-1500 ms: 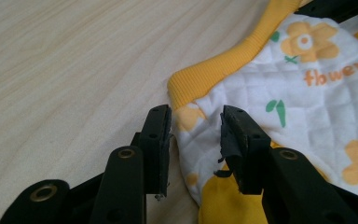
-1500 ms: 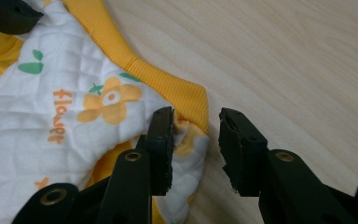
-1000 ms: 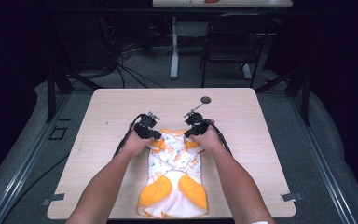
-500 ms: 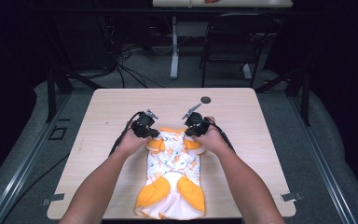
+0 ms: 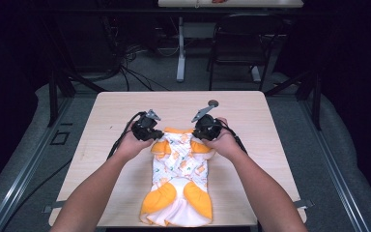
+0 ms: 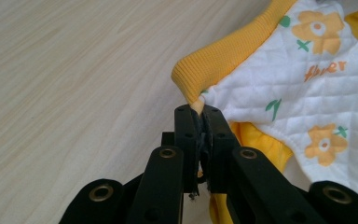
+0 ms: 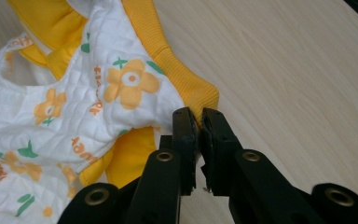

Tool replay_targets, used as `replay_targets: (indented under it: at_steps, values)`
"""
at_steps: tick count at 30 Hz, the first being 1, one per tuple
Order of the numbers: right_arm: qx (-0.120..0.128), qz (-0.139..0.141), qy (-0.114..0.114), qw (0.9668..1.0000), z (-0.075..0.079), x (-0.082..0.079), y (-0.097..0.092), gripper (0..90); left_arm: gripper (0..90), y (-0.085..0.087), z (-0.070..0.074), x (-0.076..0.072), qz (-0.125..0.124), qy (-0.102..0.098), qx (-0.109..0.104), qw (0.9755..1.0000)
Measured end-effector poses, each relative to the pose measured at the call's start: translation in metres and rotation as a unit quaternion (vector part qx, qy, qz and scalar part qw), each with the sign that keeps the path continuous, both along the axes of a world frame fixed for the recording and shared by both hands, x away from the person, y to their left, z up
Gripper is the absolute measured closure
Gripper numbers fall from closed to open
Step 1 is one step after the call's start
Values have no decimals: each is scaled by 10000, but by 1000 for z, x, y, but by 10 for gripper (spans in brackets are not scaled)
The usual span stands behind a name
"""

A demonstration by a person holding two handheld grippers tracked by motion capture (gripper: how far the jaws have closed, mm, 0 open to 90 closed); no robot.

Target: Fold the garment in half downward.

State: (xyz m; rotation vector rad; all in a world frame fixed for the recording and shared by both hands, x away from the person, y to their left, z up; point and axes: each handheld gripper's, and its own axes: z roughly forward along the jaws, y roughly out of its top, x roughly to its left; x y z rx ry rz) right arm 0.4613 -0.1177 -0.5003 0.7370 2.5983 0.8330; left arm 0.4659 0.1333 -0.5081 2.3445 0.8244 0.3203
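On the pale wooden table [image 5: 125,104], a white quilted baby garment with orange flowers and yellow ribbed trim [image 5: 179,162] lies lengthwise, feet toward the person. Left gripper [image 6: 199,112] and right gripper [image 7: 199,119] each pinch one corner of the yellow collar band, jaws pressed together on the cloth, probably to lift that end evenly for folding.

The garment [image 5: 179,181] lies on the table [image 5: 101,125], in the middle and reaching to the near edge. The left gripper [image 5: 149,136] is at its far left corner and the right gripper [image 5: 199,135] at its far right corner, each touching the collar edge. A small round object [image 5: 213,102] lies behind the right gripper, near the far edge.
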Motion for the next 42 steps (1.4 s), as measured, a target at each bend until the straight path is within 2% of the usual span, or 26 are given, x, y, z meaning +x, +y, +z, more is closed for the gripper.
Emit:
replay_targets:
  at_steps: [2, 5, 6, 7, 10, 11, 12, 15, 16, 18, 23, 29, 31, 36, 37, 42]
  values:
    - [-13, 21, -41, 10000, 2, -1, 1, 840, 863, 1, 4, -2, 24, -81, -43, 10000]
    - [-52, 68, -159, 9998, 17, -3, 3, 840, 863, 3, 10, -4, 59, -147, -99, 9998]
    - [-29, 59, -201, 9998, 21, -3, 4, 840, 863, 5, 17, -5, 72, -236, -114, 9996]
    - [-29, 59, -201, 9998, 21, -3, 4, 840, 863, 5, 17, -5, 72, -236, -114, 9996]
    - [-29, 54, -304, 9995, 30, -4, 6, 839, 863, 6, 28, -7, 83, -372, -93, 9992]
    - [-74, 85, -415, 9991, 38, -5, 8, 839, 863, 7, 34, -7, 77, -441, -33, 9990]
    - [9, 63, -440, 9990, 40, -6, 8, 839, 863, 7, 34, -7, 77, -441, -33, 9990]
    - [-63, 92, -525, 9986, 46, -6, 9, 840, 863, 9, 46, -8, 53, -542, -49, 9985]
    - [-48, 112, -574, 9983, 50, -7, 9, 839, 863, 9, 51, -9, 29, -627, 7, 9980]
    - [-91, 124, -614, 9980, 52, -8, 10, 839, 863, 9, 54, -9, 21, -660, 29, 9978]
    - [-77, 116, -857, 9962, 64, -9, 8, 839, 863, 8, 66, -12, -29, -909, 165, 9957]
    - [-102, 122, -1073, 9941, 72, -11, 8, 840, 863, 6, 74, -13, -24, -1075, 222, 9940]
    - [-227, 175, -1201, 9923, 75, -13, 9, 840, 863, 6, 75, -14, -18, -1095, 196, 9938]
    - [-202, 208, -1240, 9919, 75, -15, 9, 839, 863, 8, 77, -15, -47, -1145, 222, 9932]
    - [-309, 262, -1274, 9910, 75, -17, 10, 839, 863, 7, 77, -16, -85, -1149, 258, 9930]
    - [-387, 336, -1375, 9892, 76, -21, 11, 839, 863, 6, 76, -22, -165, -1212, 331, 9919]
